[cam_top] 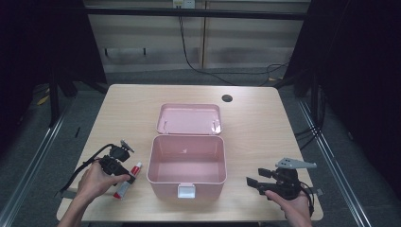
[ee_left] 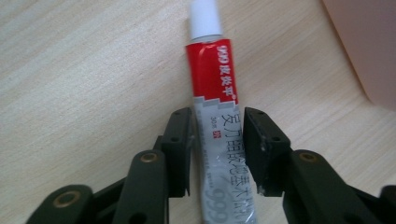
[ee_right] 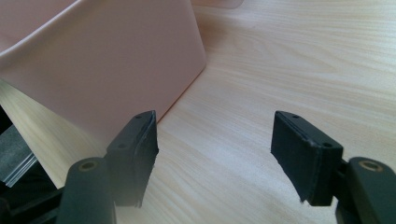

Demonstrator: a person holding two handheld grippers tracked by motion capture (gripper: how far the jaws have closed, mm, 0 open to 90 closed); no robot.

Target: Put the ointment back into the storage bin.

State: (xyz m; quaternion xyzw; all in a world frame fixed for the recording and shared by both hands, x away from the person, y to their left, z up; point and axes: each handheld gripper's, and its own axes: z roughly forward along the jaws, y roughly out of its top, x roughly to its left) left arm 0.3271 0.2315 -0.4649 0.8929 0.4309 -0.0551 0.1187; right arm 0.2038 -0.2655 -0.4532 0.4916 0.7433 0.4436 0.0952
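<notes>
The tube (ee_left: 219, 112) lay on the surface (cam_top: 255, 123) left of the open pink box (cam_top: 187, 163), with the left gripper (ee_left: 217, 140) pinching its lower half. Squeezed hard, I thought, it might slip out. The right gripper (ee_right: 215, 154) hung spread, holding nothing, near the box's right.

Tube (ee_left: 219, 116) runs off the bottom edge between the jaws, small print too blurry to read. Pink box (ee_right: 93, 60) cropped top and left.
</notes>
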